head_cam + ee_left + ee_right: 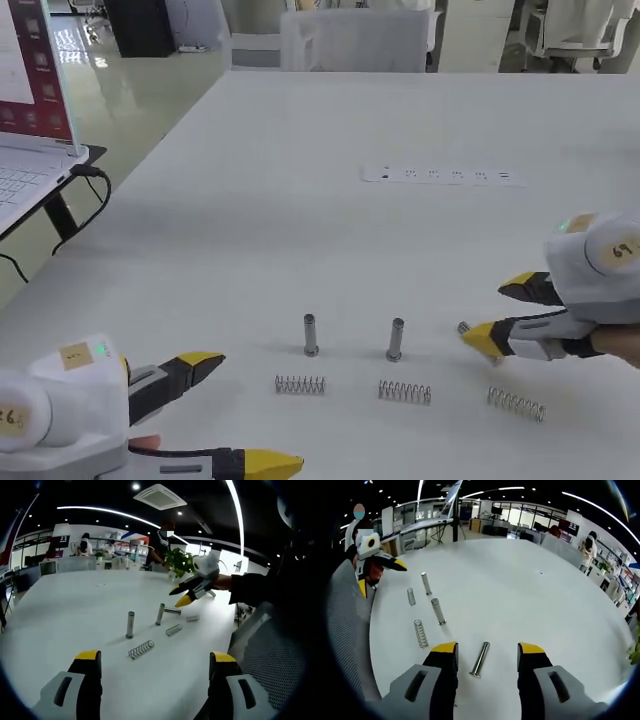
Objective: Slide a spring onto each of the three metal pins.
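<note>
Two metal pins stand upright on the white table, one on the left [311, 335] and one in the middle [396, 340]. A third pin [480, 658] lies flat between the jaws of my right gripper [498, 312], which is open and not holding it. Three springs lie in a row in front of the pins: the left spring [300, 384], the middle spring [404, 392] and the right spring [516, 403]. My left gripper [240, 411] hovers open at the near left, short of the left spring [141, 649], with nothing between its fingers.
A white power strip [443, 176] lies farther back on the table. A laptop [25, 150] on a stand sits beyond the left edge. White chairs [340, 40] line the table's far side. The white table [250, 230] stretches wide around the parts.
</note>
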Action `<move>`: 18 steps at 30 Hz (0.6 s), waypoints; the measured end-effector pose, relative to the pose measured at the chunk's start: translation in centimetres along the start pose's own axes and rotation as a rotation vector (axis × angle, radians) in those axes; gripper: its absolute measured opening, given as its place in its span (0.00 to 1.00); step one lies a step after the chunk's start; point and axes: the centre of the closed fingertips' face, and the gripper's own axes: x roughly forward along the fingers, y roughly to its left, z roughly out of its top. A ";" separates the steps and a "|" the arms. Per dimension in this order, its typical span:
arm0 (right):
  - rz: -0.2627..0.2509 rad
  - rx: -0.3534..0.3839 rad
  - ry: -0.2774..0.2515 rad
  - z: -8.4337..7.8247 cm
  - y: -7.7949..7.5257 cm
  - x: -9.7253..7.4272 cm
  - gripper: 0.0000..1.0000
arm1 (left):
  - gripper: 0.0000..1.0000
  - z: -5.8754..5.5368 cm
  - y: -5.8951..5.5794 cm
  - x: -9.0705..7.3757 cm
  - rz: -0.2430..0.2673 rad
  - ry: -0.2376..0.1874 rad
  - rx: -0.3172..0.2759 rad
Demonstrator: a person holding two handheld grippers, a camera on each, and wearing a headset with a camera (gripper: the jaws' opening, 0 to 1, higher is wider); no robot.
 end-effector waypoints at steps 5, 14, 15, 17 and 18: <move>0.002 0.013 0.028 -0.4 -0.1 0.6 0.40 | 0.85 0.0 0.0 0.0 0.002 -0.003 -0.002; 0.017 0.018 0.087 -1.1 0.1 1.6 0.31 | 0.85 0.0 0.1 0.0 0.004 -0.003 -0.003; 0.016 0.017 0.093 -1.1 0.2 1.7 0.30 | 0.85 0.1 0.1 0.0 0.003 -0.004 -0.003; 0.019 0.018 0.105 -1.2 0.2 1.9 0.27 | 0.85 0.0 0.1 -0.1 0.004 -0.004 -0.003; 0.020 0.018 0.107 -1.3 0.2 2.0 0.26 | 0.85 0.1 0.1 -0.1 0.004 -0.004 -0.004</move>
